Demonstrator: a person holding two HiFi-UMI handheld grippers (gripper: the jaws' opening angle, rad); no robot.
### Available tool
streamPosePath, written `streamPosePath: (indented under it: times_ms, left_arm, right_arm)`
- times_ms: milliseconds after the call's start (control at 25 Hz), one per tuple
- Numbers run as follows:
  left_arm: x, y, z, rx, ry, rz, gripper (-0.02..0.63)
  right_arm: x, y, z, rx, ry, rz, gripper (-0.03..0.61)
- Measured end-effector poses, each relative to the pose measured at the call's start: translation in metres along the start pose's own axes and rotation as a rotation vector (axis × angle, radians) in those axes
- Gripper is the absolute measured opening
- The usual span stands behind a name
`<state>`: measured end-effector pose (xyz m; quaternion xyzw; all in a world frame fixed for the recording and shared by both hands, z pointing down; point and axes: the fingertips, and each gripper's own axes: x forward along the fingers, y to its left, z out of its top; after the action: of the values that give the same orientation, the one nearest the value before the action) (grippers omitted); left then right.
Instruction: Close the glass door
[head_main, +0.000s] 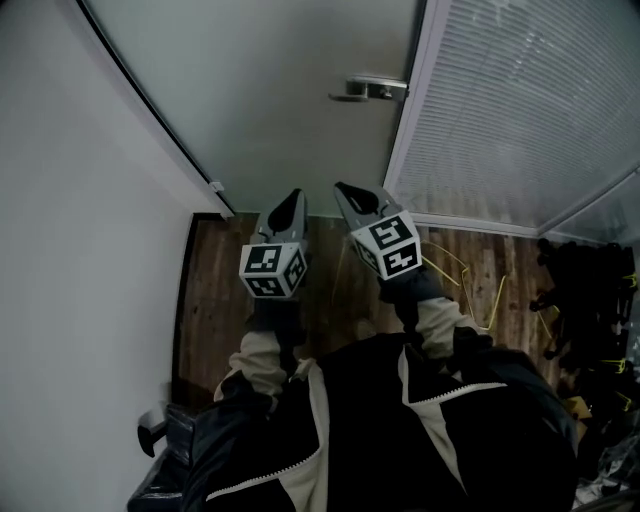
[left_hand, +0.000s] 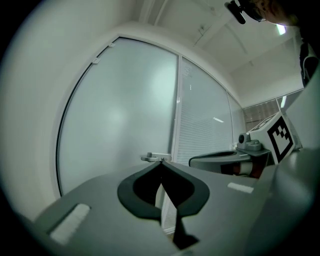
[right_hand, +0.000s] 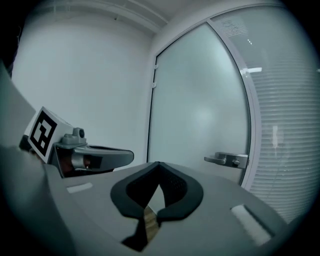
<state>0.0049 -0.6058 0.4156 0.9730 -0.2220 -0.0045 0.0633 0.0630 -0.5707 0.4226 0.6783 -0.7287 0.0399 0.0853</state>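
The left claw (head_main: 297, 196) and right claw (head_main: 342, 190) were both pressed together, pinching nothing (side by side, not touching). The door (head_main: 260, 90) stood ahead of them, its handle (head_main: 368, 89) near the blinds (head_main: 520, 100), untouched.

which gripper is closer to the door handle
Right. In the head view the right gripper points up just below the door handle, apart from it. The left gripper sits farther off to the left, also not touching.

Left gripper (head_main: 296, 195), right gripper (head_main: 342, 188); fingers (left_hand: 134, 194) together, empty
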Motion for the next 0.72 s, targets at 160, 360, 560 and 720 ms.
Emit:
streamPosePath:
  times_ms: [160, 360, 560, 720]
  left_arm:
    - [-0.011, -0.005, -0.009, -0.005, 0.017, -0.017, 0.003]
    - [-0.023, -0.005, -0.015, 0.0, 0.033, -0.024, 0.003]
    - [-0.033, -0.005, -0.011, -0.005, 0.025, -0.03, 0.003]
    - [-0.043, -0.004, -0.004, 0.002, 0.005, -0.028, 0.003]
  right_arm:
    - [-0.011, 0.009, -0.011, 0.014, 0.028, -0.036, 0.002]
    - [-0.016, 0.017, -0.025, 0.04, 0.058, -0.063, 0.002]
    - [-0.018, 0.026, -0.02, 0.022, 0.041, -0.071, 0.002]
    - [-0.02, 0.033, -0.018, -0.004, 0.042, -0.082, 0.002]
